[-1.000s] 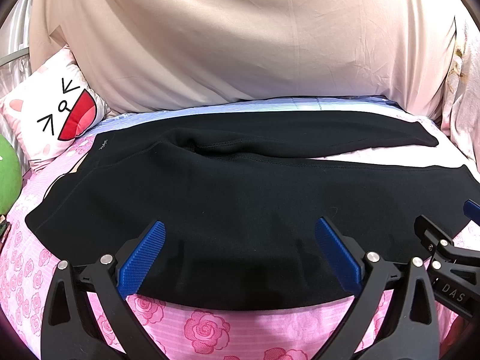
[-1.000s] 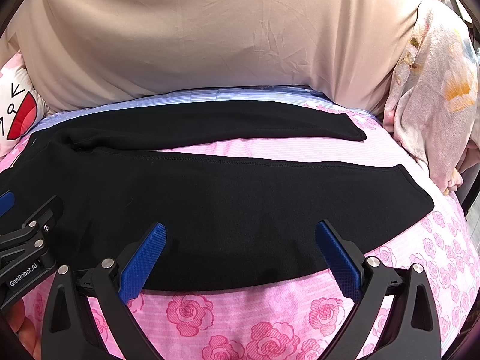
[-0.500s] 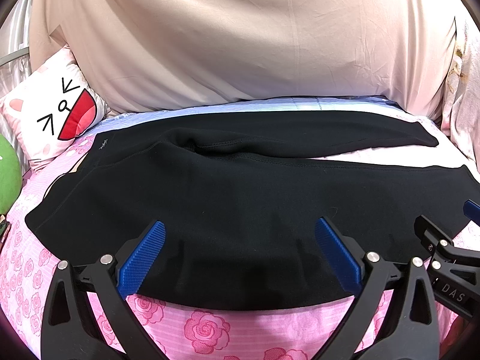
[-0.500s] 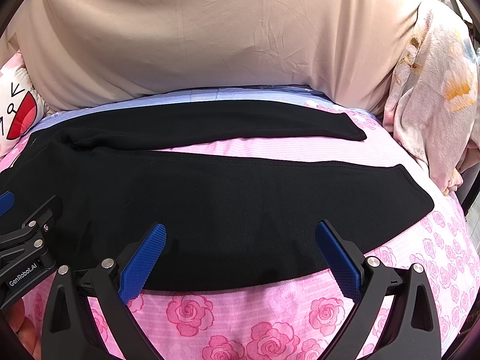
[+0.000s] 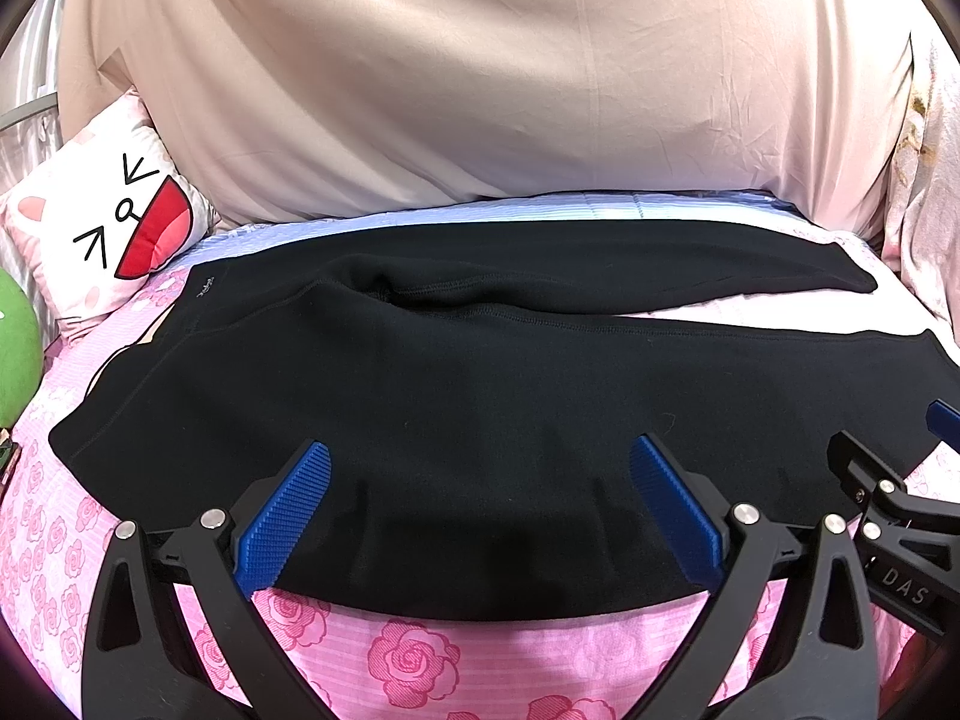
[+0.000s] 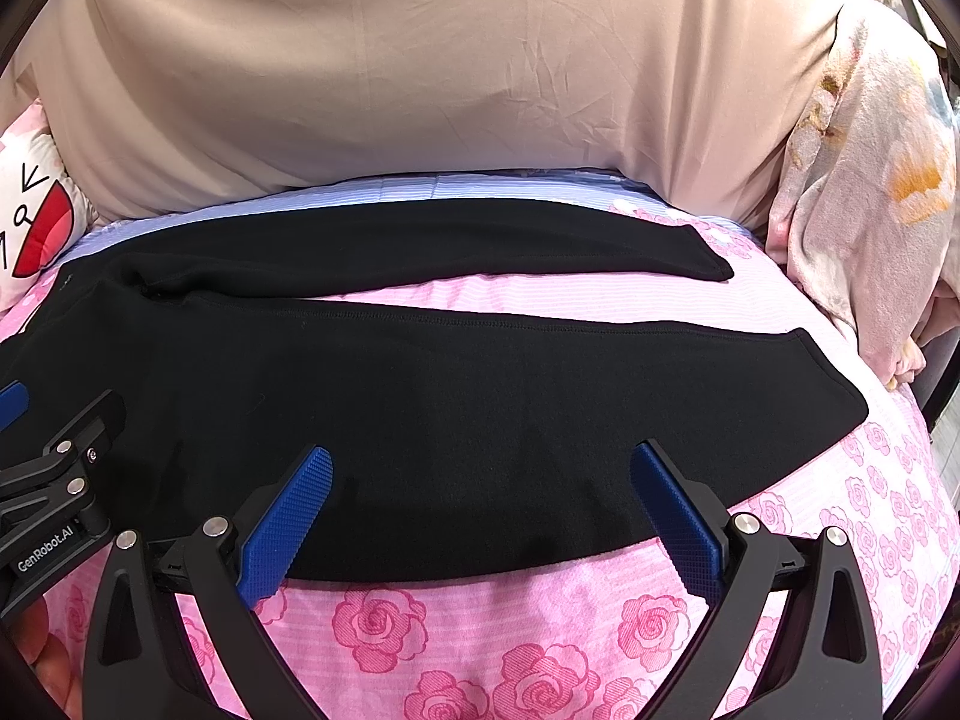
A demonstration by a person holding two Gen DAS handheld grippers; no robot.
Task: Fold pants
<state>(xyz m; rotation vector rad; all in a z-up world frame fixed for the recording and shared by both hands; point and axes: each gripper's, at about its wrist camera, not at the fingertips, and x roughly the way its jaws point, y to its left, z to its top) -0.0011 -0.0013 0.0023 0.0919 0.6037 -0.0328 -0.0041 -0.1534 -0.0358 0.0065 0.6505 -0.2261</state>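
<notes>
Your work surface: bed (image 5: 420,666), pink rose-print sheet, pale blue striped band along far edge. Black pants (image 5: 480,408) lie flat across it, waist to your left, two legs running right, split apart with pink sheet showing between. Cartoon-face cushion (image 5: 114,234) rests at far left corner. Big beige pillow (image 6: 420,72) along far edge. Floral blanket (image 6: 864,204) heaped at far right.

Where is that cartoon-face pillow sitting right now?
The cartoon-face pillow shows at the far left of the left wrist view, propped against the beige bedding, just beyond the waistband end of the black pants.
</notes>
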